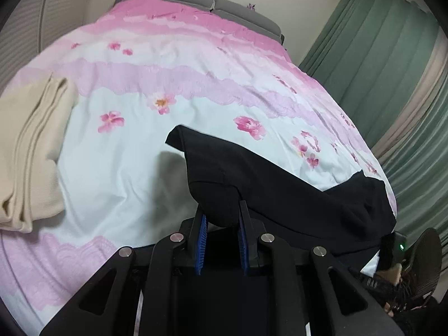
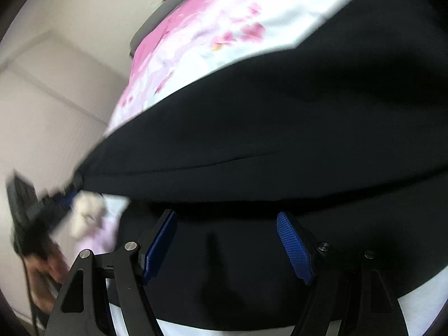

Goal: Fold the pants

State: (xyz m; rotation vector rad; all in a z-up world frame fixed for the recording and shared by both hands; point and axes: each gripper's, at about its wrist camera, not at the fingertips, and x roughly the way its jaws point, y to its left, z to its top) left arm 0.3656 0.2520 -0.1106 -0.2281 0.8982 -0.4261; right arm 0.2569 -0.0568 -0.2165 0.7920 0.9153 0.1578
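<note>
Here the left wrist view takes in the whole bed (image 1: 140, 154), while the right wrist view is blurred and filled mostly by the pants (image 2: 266, 128). Only the left view shows the left gripper (image 1: 221, 218) clamped on the pants (image 1: 252, 184), its blue pads (image 1: 202, 238) drawn close with a raised fold of black cloth between them. Only the right view shows the right gripper (image 2: 226, 240) with its jaws wide apart, hovering over the black cloth, pads (image 2: 294, 249) not gripping it. The pants are plain black, lying on the bed's near part, one end lifted into a peak at the left gripper and the rest trailing toward the bed's right edge. A folded beige cloth (image 1: 33, 156) rests at the bed's left side, well apart from the pants. Green curtains (image 1: 392, 56) hang beyond the bed's right side, and a grey headboard (image 1: 201, 2) stands at its far end. The bedsheet is white and pink with flowers.
</note>
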